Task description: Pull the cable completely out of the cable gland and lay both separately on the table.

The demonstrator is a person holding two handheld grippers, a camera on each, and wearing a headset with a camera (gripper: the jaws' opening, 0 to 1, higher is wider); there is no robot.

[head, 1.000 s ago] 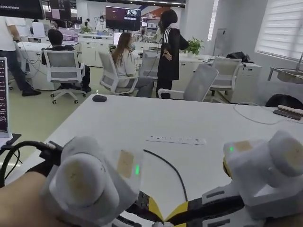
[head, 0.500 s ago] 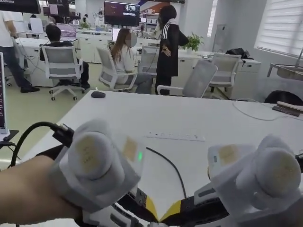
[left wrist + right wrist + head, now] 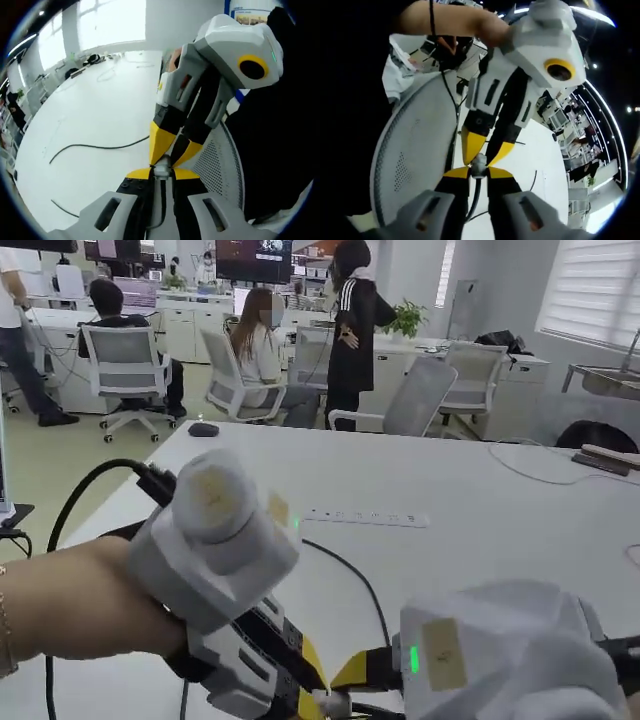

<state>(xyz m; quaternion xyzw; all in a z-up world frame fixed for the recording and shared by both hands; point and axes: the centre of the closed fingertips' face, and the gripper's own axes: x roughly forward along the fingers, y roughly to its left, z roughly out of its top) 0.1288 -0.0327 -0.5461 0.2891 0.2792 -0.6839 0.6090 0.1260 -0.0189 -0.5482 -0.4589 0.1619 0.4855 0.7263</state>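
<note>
Low over the white table [image 3: 480, 540], both grippers meet tip to tip. A small grey cable gland [image 3: 331, 704] sits between their yellow fingertips. In the left gripper view the gland [image 3: 161, 170] lies between my left gripper's [image 3: 162, 174] shut jaws, and the right gripper [image 3: 168, 156] comes down onto it from above. In the right gripper view, my right gripper [image 3: 479, 174] is shut on the black cable [image 3: 474, 196] just behind the gland [image 3: 479, 164]. The left gripper [image 3: 483, 153] reaches in from above. The rest of the cable [image 3: 352, 580] trails across the table.
A white power strip [image 3: 360, 517] lies mid-table, a dark mouse [image 3: 203, 429] at the far left edge, and a thin white cable [image 3: 530, 472] to the right. A white mesh chair back [image 3: 410, 160] stands close behind the grippers. People and office chairs fill the room beyond.
The left gripper has tipped up and risen in the head view. The right gripper has dropped lower and closer. Their tips stay together at the gland.
</note>
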